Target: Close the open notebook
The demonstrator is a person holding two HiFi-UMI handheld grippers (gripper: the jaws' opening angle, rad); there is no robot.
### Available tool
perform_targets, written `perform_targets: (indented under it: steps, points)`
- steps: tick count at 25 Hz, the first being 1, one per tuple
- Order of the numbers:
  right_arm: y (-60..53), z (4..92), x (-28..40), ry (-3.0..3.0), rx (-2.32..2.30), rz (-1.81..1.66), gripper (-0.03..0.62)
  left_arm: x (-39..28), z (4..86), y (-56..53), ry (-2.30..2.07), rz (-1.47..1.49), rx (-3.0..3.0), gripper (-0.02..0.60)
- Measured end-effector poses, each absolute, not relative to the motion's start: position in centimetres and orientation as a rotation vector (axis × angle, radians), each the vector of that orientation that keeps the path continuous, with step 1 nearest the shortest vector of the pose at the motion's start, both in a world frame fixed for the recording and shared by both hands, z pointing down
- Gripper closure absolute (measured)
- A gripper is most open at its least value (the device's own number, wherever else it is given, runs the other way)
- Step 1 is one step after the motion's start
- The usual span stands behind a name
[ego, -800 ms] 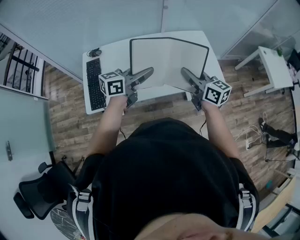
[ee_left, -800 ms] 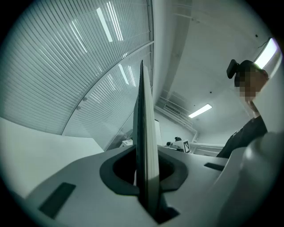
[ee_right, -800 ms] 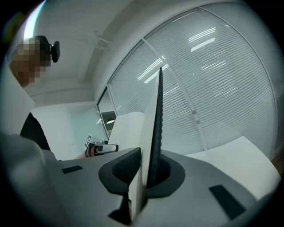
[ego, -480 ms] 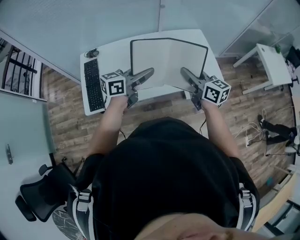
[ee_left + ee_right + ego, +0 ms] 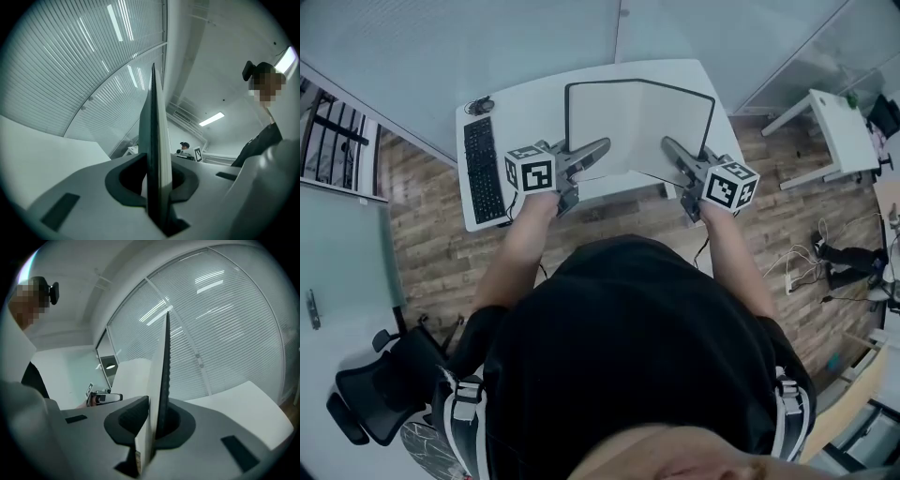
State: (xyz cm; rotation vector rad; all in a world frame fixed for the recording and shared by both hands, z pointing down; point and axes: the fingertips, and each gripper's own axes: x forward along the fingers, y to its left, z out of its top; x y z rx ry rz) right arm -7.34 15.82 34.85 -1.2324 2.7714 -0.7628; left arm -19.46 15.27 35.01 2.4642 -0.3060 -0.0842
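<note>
**A:** What does the top-down head view show?

**B:** A white desk (image 5: 525, 103) at 12 o'clock. An open notebook (image 5: 675, 122) sits on it toward 1 o'clock, with pale blank pages (image 5: 600, 122) facing up. A black keyboard (image 5: 483, 169) lies at the notebook's 9 o'clock, apart from it

**A:** And the tongs?

**B:** The left gripper (image 5: 598, 150) bites the notebook's near edge at 7 o'clock. The right gripper (image 5: 670, 148) bites it at 5 o'clock. Each gripper's own view shows its jaws pressed together on one half of the book, with the dark cover (image 5: 165, 380) and the pale page block edge-on between them. I cannot tell whether that near edge is lifted off the desk

**A:** How will the notebook handle?

**B:** It is probably light. The cover looks thin but fairly stiff. The pages look soft and are likely to fan or sag unless they are pinched along with the cover. The spine (image 5: 636, 122), running from 12 to 6 o'clock, should act as the hinge. The best hold looks like the present one: out toward the side edges, well away from the spine, with cover and pages clamped as one. From there one half can swing over the other. The cover looks smooth, so a shallow bite might slip
</note>
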Motion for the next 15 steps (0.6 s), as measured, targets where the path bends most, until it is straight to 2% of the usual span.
perform_targets:
  steps: [11, 15]
  points:
    - [14.8, 35.4, -7.4, 2.766, -1.212, -0.776, 0.531, -19.5, 35.6, 14.1, -0.32, -0.078, 2.453, 0.52]
    - [10.5, 36.2, -2.9, 2.747, -1.2, -0.817, 0.531, -15.0, 36.1, 9.8, -0.326, -0.043, 2.437, 0.52]
